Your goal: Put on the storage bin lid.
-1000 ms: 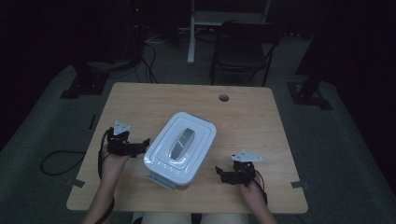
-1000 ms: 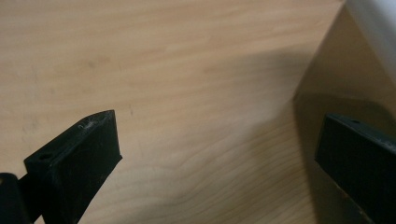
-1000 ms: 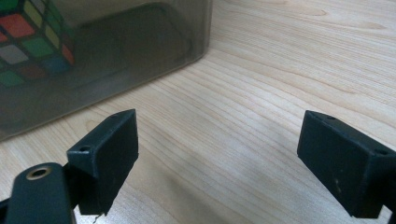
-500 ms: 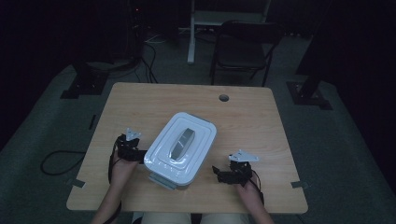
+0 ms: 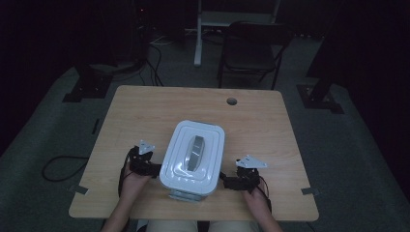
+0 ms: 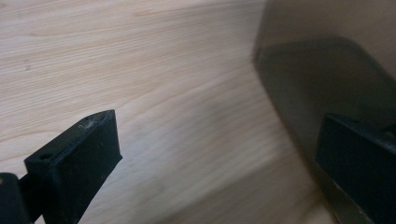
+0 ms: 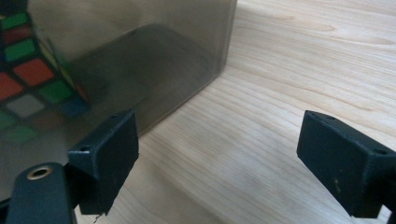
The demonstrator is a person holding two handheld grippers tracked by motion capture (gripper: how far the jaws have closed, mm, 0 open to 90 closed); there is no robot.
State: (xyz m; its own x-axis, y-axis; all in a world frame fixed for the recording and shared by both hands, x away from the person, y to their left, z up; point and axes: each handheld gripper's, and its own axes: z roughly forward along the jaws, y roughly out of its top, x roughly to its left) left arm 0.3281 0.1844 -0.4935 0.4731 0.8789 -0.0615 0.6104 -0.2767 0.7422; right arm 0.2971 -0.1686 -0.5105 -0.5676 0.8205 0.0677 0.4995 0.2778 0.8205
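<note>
Tongs flank the box on both sides, and we take them from left to right. Our left tongs point(image 5: 155, 169) sit low on the desk point(image 5: 145, 111), just beside the near left side of the white lidded box point(image 5: 193, 154). In the left gripper view their jaws stand wide apart with bare wood grain between them. The right-hand jaw in that view lies against or just in front of the box's translucent wall point(image 6: 327, 60); we cannot tell whether it touches. Nothing is held.

Next comes the box itself, which stands on the near half of the desk, roughly in the middle from left to right and turned a little askew to the desk edge. Its lid is on, with a grey handle point(image 5: 196, 152) running along the top. A grey latch point(image 5: 183, 195) shows at its near end.

Our right tongs point(image 5: 223, 178) rest on the desk at the near right side of the box. In the right gripper view their jaws are also spread wide and grip nothing. One jaw sits close by the box wall, while the other is over open wood. Through that cloudy wall we can see a colourful puzzle cube point(image 7: 32, 79) inside the box.
</note>
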